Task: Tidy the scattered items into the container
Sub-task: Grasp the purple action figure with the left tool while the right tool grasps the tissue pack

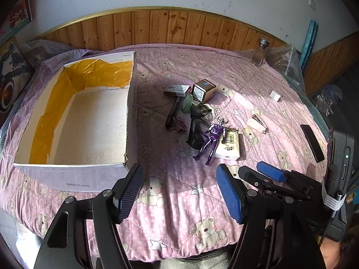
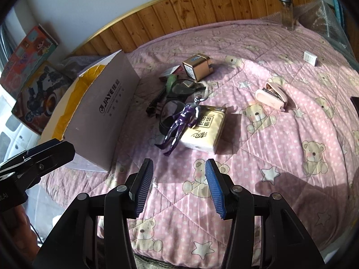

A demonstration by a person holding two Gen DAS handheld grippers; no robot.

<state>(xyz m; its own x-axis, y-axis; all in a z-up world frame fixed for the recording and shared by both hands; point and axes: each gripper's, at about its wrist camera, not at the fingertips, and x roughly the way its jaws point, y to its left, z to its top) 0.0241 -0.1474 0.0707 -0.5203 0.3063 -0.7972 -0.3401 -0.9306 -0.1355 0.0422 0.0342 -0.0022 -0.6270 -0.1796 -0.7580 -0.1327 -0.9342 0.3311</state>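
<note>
We hold both tools above the near edge of a bed covered by a pink quilt printed with bears and stars [image 1: 179,204]. At the bed's left side sits the open white cardboard box lined with yellow tape [image 1: 89,121], nothing inside it. Our left gripper [image 1: 179,192] hangs with its jaws spread wide and nothing between them, just off the box's near right corner.

Toward the middle of the bed lies the clutter: a small white and red carton [image 1: 176,90], a copper-coloured cube-shaped tin [image 1: 203,90], a black pen-like stick [image 1: 173,113], a green roll of tape [image 1: 188,103], dark-framed goggles [image 1: 197,130], and a purple and silver toy figure [image 2: 179,123] lying partly across a cream pack of tissues [image 2: 205,130].

Our right gripper [image 2: 179,188] is likewise wide open and empty, hovering over the quilt just short of the figure's feet.

Further right rest a pale pink stapler-like case [image 2: 272,96], a small white plug [image 2: 310,58] and a black phone [image 1: 312,143] near the right edge. A clear glass bottle with a metal cap [image 1: 260,51] stands at the far right corner.
</note>
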